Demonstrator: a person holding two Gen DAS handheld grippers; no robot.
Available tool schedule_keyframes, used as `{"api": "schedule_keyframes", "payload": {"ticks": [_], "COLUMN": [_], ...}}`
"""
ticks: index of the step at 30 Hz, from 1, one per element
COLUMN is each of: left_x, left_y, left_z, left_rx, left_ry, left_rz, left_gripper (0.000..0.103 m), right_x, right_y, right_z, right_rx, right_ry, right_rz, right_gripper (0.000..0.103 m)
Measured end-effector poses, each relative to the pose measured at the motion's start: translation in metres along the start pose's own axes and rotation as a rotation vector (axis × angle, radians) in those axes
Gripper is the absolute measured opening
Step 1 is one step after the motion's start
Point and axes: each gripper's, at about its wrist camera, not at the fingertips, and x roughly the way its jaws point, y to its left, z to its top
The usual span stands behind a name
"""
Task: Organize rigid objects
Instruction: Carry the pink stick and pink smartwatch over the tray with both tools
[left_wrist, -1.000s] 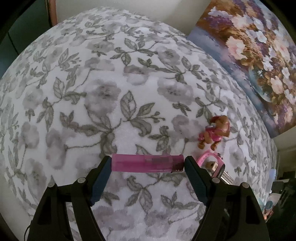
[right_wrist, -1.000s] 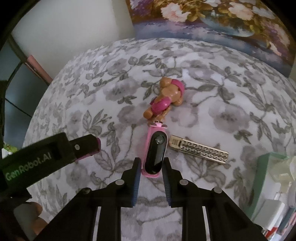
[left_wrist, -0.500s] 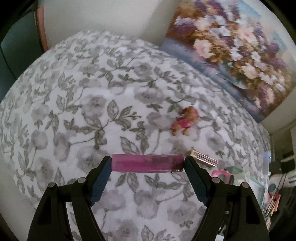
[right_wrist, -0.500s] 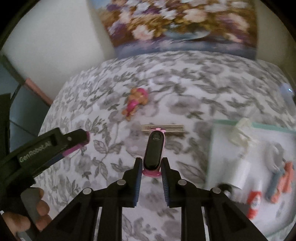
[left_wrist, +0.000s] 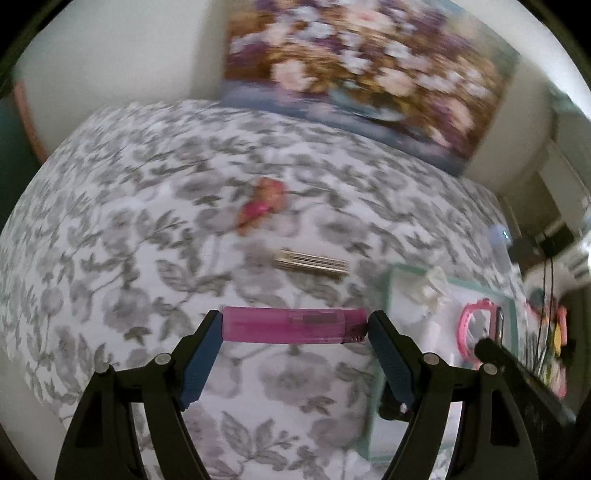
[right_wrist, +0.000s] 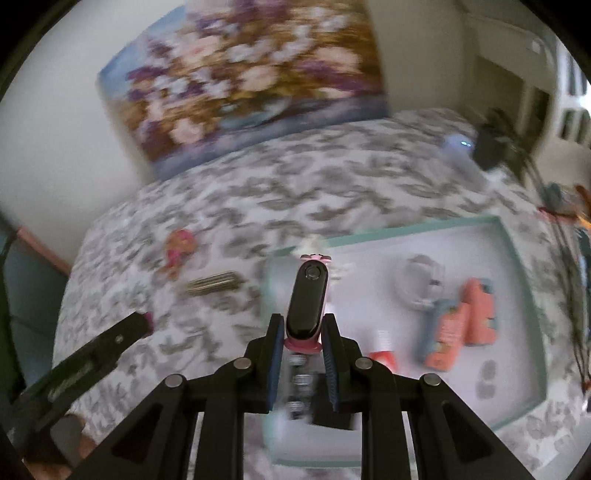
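Here, in the left view, the left gripper (left_wrist: 295, 326) clamps a pink lighter (left_wrist: 293, 325) endwise, so it hangs crosswise above the bedspread (left_wrist: 147, 221). In the right view, the right gripper (right_wrist: 303, 330) pinches a watch (right_wrist: 306, 299) above the tray (right_wrist: 517, 258), apparently for dropping in.

Floral painting (left_wrist: 365, 77) leaning on wall; floral bedspread (left_wrist: 147, 206).
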Motion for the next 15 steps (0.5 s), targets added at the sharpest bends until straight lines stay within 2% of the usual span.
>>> {"api": "schedule_keyframes", "payload": {"ticks": [8,15], "left_x": [0.008,0.019], "left_y": [-0.066,-0.114], "left_z": [-0.021,-0.038], "left_rx": [0.167,0.278], "left_ry": [0.020,0.032], "left_rz": [-0.041,-0.069], "left_gripper": [0.081,0.081], "right_x": [0.002,0.006], "right_y": [-0.053,-0.082], "right_z": [0.008,0.007], "right_rx": [0.067,0.109], "right_ry": [0.008,0.020], "right_rz": [-0.074,-0.090], "right_gripper": [0.022,0.023]}}
